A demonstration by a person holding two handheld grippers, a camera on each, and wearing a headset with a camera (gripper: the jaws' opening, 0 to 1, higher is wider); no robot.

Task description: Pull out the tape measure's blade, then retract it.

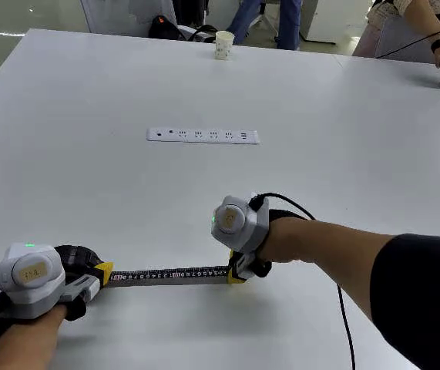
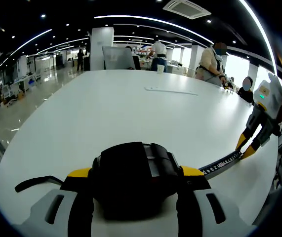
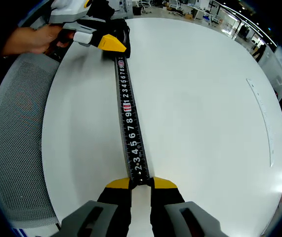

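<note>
- Tape measure (image 2: 133, 180), a black case, sits at the near left edge of the white workbench (image 1: 320, 116). Its blade (image 3: 130, 128) is drawn out in a straight line to the right, lying flat on the surface.
- The left gripper (image 1: 92, 276) is clamped around the case, one yellow-tipped jaw on each side, pinning it low against the tabletop.
- The right gripper (image 3: 141, 183) is pinched shut on the blade's free end, with the printed scale running away from its jaws towards the case.
- The blade spans the gap between the two grippers, seemingly taut and untwisted. A short run is out, so the pull looks to be partway through, though a single moment cannot settle whether it is going out or coming back.
- To do the step well, the case hand should hold firm as an anchor while the right gripper moves only along the blade's own line. That keeps the strip low and level so it neither kinks nor rolls.
- On the return, the end is best guided back under a steady grip, not let go to snap home.
- Farther off on the table lie a white power strip (image 1: 203, 136) and, near the far edge, a paper cup (image 1: 224, 45), both well clear of the work.
</note>
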